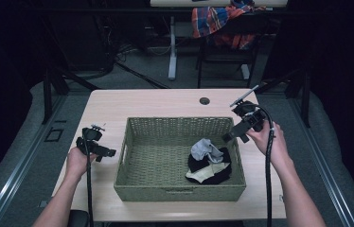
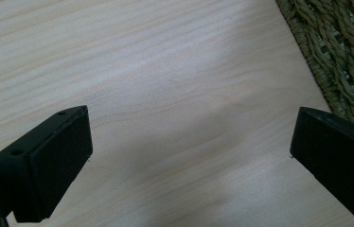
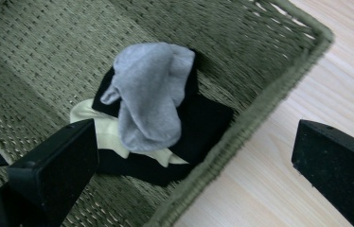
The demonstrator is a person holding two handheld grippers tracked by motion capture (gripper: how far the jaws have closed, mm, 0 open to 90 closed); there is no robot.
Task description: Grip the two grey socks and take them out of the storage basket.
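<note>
Grey sock [image 3: 149,94] sat on top of a small pile in the basket [image 1: 132,161], just ahead of and below the right hand-held gripper [image 1: 234,135], draped over a black garment [image 3: 203,123] with a cream piece [image 3: 104,135] under it. It looked light, limp and non-slippery, nothing fragile; it should bunch and fold under a pinch rather than hold shape. Best hold was probably the raised hump of the sock nearest the right hand-held gripper, pinching that top layer alone so the black cloth beneath didn't come up with it. Risk as I judged it: a deep bite would grab two layers. Right hand-held gripper hovered over the basket's near wall, jaws wide apart, holding nothing and touching nothing; one jaw was over the basket interior, the other over the counter [image 3: 317,85]. Left hand-held gripper [image 1: 106,152] was well apart from the pile, on the far side of the basket, low over bare counter, jaws also spread wide and empty, with the basket's weave just beside one jaw.
</note>
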